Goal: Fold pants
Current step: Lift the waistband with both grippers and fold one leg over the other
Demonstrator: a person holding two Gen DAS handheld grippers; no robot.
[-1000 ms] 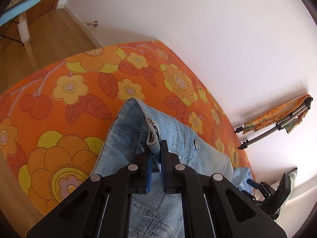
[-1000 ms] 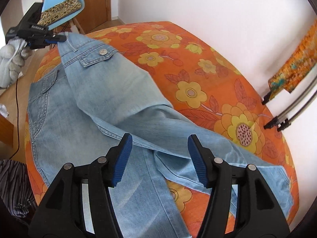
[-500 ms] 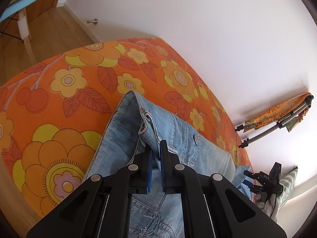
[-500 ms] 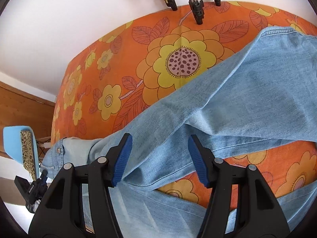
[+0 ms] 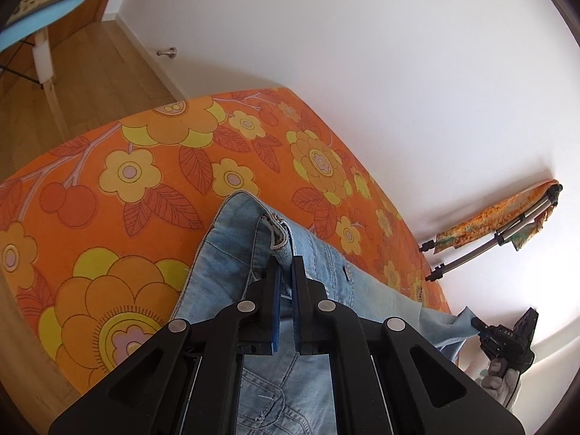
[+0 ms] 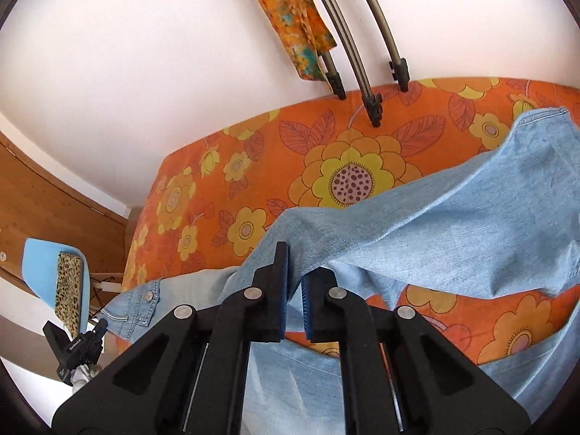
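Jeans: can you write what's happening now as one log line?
left tongs: shut on jeans waistband | right tongs: just closed on jeans leg | surface: orange flowered cover

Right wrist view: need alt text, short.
The right gripper is shut on a raised fold of light blue jeans, lifting it off an orange floral bedspread. The left gripper holds the waistband at far left; a white wall is behind.
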